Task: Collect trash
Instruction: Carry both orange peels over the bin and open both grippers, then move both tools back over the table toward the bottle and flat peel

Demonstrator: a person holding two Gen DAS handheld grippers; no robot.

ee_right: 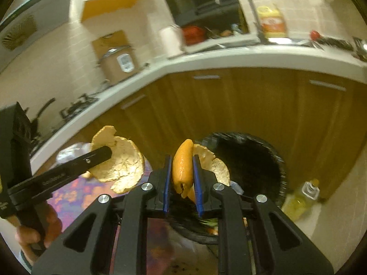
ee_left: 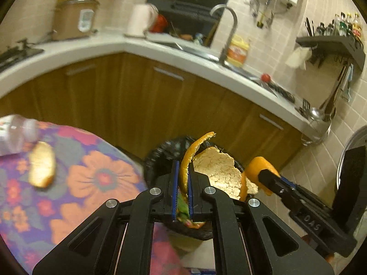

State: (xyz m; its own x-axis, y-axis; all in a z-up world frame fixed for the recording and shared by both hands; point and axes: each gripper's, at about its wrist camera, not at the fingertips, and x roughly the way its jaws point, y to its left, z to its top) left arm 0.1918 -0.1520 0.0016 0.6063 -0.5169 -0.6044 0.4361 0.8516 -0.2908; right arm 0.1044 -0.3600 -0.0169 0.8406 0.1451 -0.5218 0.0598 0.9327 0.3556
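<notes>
Both grippers, left (ee_left: pixel 182 178) and right (ee_right: pixel 182 178), are pinching light, floppy orange peel (ee_left: pixel 215 171) by the edges above the bin (ee_right: pixel 252 160).

Matte black left gripper (ee_left: pixel 183 178) and right gripper (ee_right: pixel 182 176), blue finger pads, silver pivot screws
</notes>
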